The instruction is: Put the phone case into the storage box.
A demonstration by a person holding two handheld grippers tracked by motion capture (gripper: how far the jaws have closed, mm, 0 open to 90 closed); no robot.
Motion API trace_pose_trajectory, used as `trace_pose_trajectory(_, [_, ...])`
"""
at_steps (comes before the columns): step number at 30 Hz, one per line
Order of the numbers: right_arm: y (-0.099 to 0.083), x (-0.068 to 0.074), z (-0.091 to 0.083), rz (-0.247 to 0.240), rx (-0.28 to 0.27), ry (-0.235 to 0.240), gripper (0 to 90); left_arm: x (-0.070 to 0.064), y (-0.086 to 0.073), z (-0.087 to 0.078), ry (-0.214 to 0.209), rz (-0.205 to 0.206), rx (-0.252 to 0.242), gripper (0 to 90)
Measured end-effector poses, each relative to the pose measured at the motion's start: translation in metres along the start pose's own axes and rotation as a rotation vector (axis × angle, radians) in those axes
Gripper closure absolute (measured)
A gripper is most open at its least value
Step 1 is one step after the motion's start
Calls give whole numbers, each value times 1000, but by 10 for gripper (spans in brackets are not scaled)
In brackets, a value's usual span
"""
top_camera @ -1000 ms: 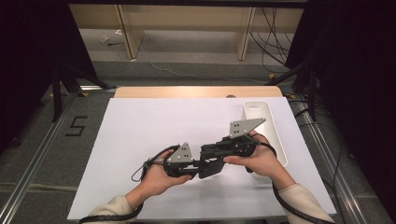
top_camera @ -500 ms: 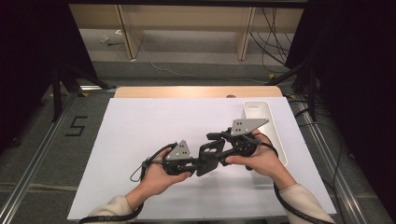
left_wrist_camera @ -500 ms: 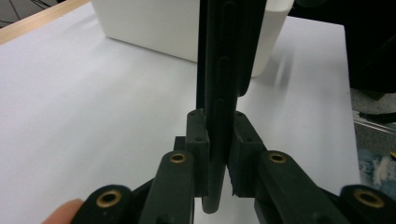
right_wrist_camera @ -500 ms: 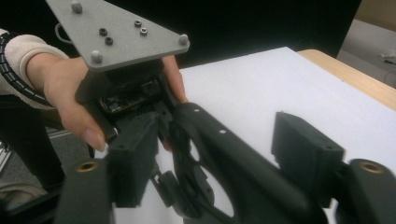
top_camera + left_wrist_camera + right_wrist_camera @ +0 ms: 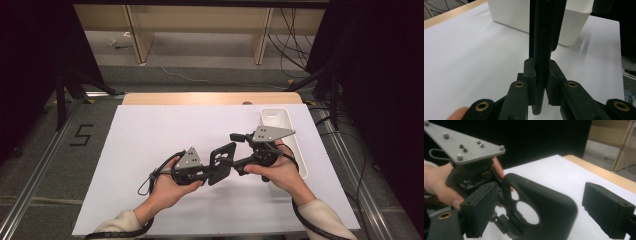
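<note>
A black phone case (image 5: 222, 162) with round cut-outs is held above the white table top. My left gripper (image 5: 206, 172) is shut on its lower edge; in the left gripper view the case (image 5: 544, 37) rises edge-on between the clamped pads (image 5: 530, 75). My right gripper (image 5: 240, 152) is open, with one jaw above the case and one below. In the right gripper view its wide-apart pads (image 5: 607, 212) flank the case (image 5: 549, 205) without touching it.
A white rectangular bin (image 5: 287, 125) stands at the right side of the white sheet (image 5: 150, 135), just behind the right hand. A wooden table edge (image 5: 200, 97) runs along the back. Dark floor and cables lie beyond.
The right gripper's jaws have spread and it has drawn back to the right. The case has tipped up and stays in the left gripper.
</note>
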State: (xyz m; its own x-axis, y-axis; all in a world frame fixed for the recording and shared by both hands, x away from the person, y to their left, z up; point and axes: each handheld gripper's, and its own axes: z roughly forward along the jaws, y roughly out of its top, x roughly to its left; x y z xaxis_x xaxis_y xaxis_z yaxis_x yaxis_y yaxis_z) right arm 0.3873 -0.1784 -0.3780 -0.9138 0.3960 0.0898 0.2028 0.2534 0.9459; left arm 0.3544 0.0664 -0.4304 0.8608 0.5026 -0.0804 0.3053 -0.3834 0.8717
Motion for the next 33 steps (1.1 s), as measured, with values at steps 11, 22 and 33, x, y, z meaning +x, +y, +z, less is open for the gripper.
trace_pose_trajectory(11, [-10,-2,-7,37,-39,-93,76,2,-1,-1,49,-34,-14,801])
trace_pose_trajectory(22, [-19,1,-14,43,-53,-144,68,5,0,-4,106,-66,-40,801])
trace_pose_trajectory(33, [-24,3,-17,45,-62,-197,57,5,0,-3,148,-83,-42,800])
